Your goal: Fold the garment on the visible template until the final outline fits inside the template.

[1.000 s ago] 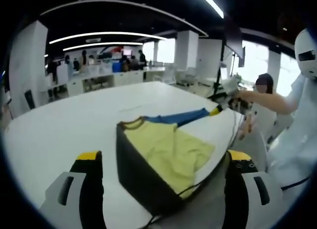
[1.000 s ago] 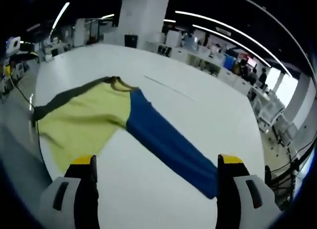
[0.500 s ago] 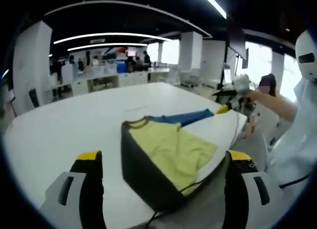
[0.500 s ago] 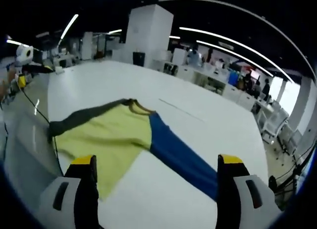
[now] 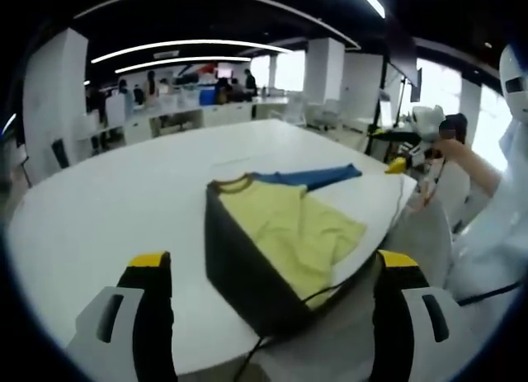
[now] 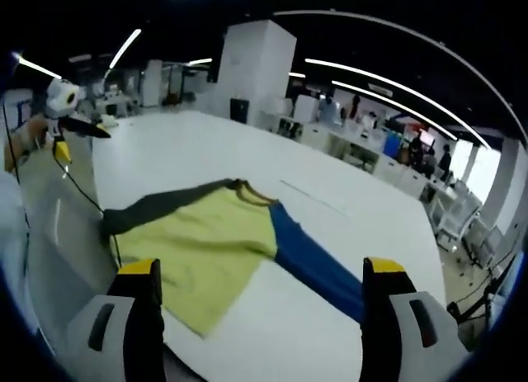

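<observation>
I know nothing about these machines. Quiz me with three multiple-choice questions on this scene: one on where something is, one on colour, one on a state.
1. Where does the shirt lie?
A. on the white table
B. on a chair
C. on the floor

2. What colour is its body?
A. red
B. yellow
C. white

3. How do both tools stand, the left tool and the right tool?
A. shut on the shirt
B. shut on a cable
C. open, holding nothing

Answers: 1 A, the shirt is spread on the table, near its edge. 2 B, the body is yellow, with one blue sleeve and one dark sleeve. 3 C, each tool's jaws stand wide apart with nothing gripped between them.
</observation>
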Available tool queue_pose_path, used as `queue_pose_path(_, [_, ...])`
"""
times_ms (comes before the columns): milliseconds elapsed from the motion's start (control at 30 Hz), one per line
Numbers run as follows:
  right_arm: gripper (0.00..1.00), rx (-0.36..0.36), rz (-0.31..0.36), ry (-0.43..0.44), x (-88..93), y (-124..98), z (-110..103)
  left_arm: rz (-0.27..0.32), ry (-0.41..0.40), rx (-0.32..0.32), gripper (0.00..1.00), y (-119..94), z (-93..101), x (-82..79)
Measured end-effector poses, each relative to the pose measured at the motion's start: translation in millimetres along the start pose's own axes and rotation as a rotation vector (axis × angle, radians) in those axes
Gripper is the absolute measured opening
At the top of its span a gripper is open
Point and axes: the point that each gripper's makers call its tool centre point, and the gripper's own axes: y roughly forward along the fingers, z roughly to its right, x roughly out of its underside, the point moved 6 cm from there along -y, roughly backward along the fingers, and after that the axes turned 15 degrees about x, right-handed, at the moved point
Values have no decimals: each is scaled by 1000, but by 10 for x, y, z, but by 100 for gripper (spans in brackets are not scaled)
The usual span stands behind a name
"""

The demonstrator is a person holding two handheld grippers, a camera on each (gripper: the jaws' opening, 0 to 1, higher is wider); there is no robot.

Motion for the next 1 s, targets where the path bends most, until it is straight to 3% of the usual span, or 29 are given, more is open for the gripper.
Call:
queue_pose_path(267, [100,-24,20,33,12,-77,-82,-47,-21,14,96,56,-14,99])
queue_pose_path(567, [100,-3,37,36,-17,-160,-162,-78,-12,29,84,169,-46,144])
queue_pose_path(767, [100,-13,26,34,-15,-223,-247,-83,-9,44,67,250,-55,157])
queue_pose_path(867, [100,-13,33,38,-47,-232,-271,-127,3,54,52,295,-56,205])
queue_pose_path(1000, [100,-7,36,26,-63,-223,-269,-188,49,66,42,390,-58,265])
